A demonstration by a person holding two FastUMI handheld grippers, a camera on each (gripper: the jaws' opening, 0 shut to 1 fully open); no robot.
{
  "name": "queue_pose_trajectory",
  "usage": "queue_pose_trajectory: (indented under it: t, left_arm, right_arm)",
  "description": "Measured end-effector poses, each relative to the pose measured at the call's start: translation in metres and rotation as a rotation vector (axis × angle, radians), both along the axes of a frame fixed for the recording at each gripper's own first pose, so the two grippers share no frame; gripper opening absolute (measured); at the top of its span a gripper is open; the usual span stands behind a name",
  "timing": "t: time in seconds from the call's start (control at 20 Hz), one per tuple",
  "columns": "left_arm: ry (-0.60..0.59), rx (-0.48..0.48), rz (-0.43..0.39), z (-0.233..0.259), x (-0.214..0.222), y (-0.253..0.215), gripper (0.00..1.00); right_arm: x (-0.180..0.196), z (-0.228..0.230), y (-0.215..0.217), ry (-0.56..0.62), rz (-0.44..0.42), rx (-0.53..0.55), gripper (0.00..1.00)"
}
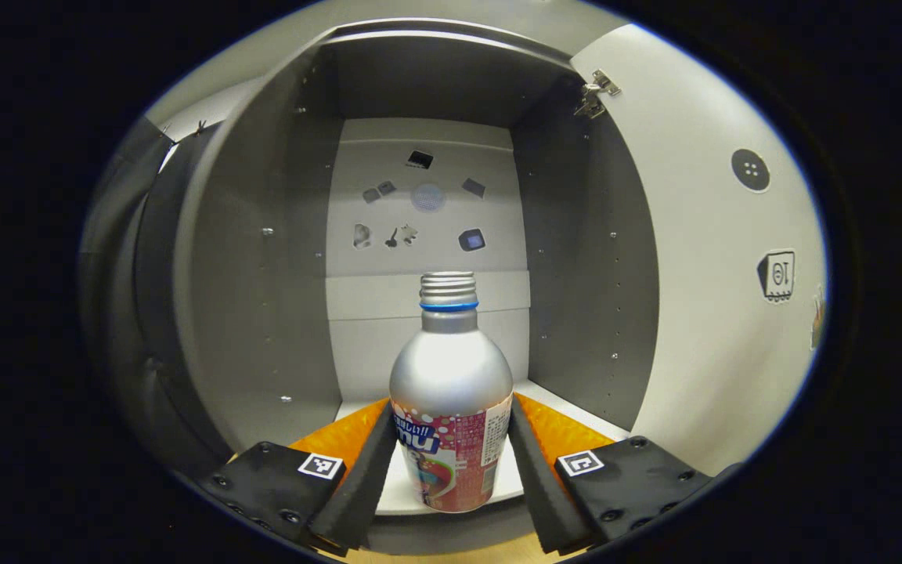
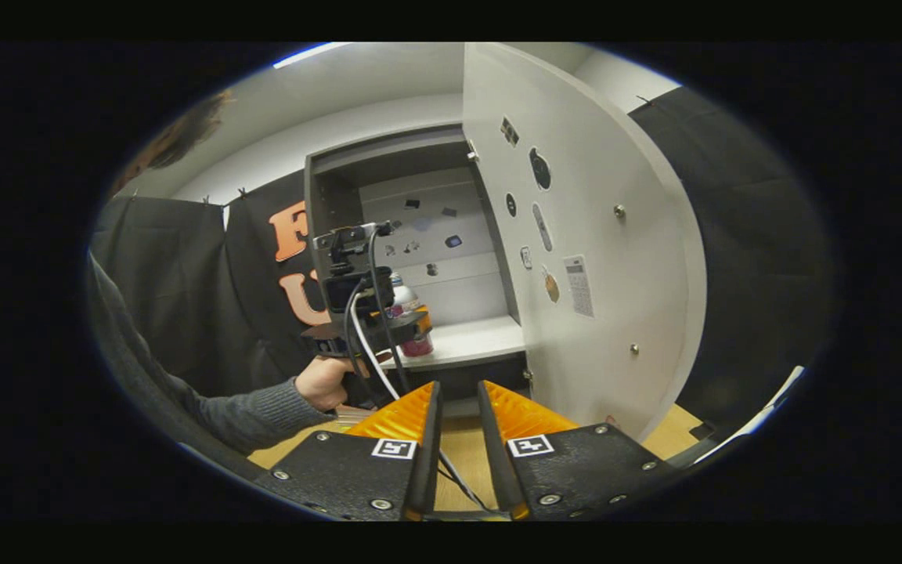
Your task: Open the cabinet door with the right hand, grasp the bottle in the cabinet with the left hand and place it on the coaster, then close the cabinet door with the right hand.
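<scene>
- Small dark stickers (image 1: 420, 211) dot the pale back panel, well above the white shelf (image 2: 470, 341).
- A round pale sticker (image 1: 427, 197) sits among them, high above that shelf.
- A metal hinge (image 1: 597, 90) glints up and to the right of the shelf, far above it.
- A round black sticker (image 1: 750, 170) and a square one (image 1: 777, 275) below it lie right of the shelf, higher than it.
- A white calculator-like card (image 2: 579, 285) hangs just right of the shelf, a little above its level.
- The wooden tabletop (image 2: 463, 450) spreads below and in front of the shelf.
- A grey knitted sleeve (image 2: 247, 407) stretches low and left of the shelf.
</scene>
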State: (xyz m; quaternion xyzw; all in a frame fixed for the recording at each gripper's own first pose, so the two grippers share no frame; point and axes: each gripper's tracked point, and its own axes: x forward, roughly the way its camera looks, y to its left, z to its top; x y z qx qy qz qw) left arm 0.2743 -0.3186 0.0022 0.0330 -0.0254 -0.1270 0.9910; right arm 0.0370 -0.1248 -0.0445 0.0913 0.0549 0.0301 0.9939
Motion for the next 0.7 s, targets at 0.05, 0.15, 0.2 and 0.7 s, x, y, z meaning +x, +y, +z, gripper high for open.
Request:
queue_pose_trajectory:
  t: [0.05, 0.15, 0.2, 0.7]
  left_arm:
    - [-0.003, 0.006, 0.013, -0.003, -0.012, 0.007, 0.85]
    - [-0.005, 0.018, 0.039, -0.011, -0.038, 0.023, 0.84]
    - [0.001, 0.024, 0.049, -0.018, -0.051, 0.03, 0.86]
    - [0.177, 0.088, 0.137, -0.169, -0.164, 0.079, 0.85]
  right_arm:
    - [-0.007, 0.0, 0.001, 0.003, 0.009, 0.004, 0.28]
    - [-0.021, 0.0, 0.001, 0.009, 0.03, 0.007, 0.28]
    - [-0.029, -0.002, 0.001, 0.016, 0.041, 0.007, 0.28]
    - [-0.079, -0.059, -0.005, 0.173, 0.096, 0.072, 0.28]
